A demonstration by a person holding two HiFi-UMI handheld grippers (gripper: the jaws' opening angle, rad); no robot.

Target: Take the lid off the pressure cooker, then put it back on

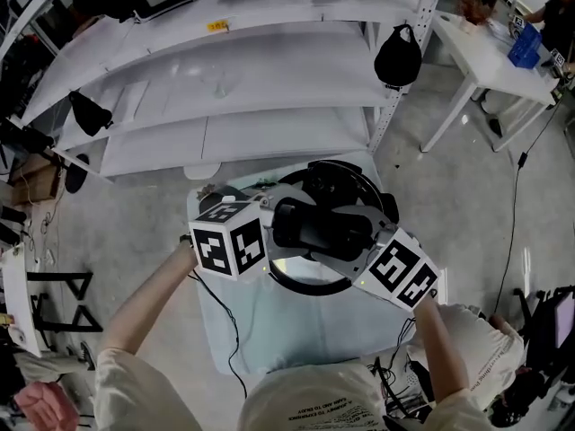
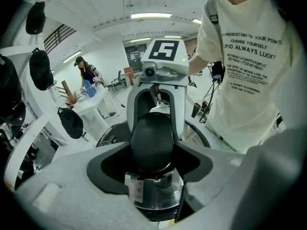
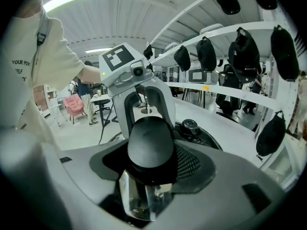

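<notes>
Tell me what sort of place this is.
Probably a lab or workshop room rather than a kitchen: white metal shelving with black caps hanging from it, a white work table off to the side, and cables trailing over a bare grey floor.

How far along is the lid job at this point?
Done: both grippers are on the lid. The left gripper and right gripper each clamp one end of the black handle across the lid. In hand: the lid's removal or return; whether it sits locked or lifted I cannot tell. Left: at least seating it and letting go.
</notes>
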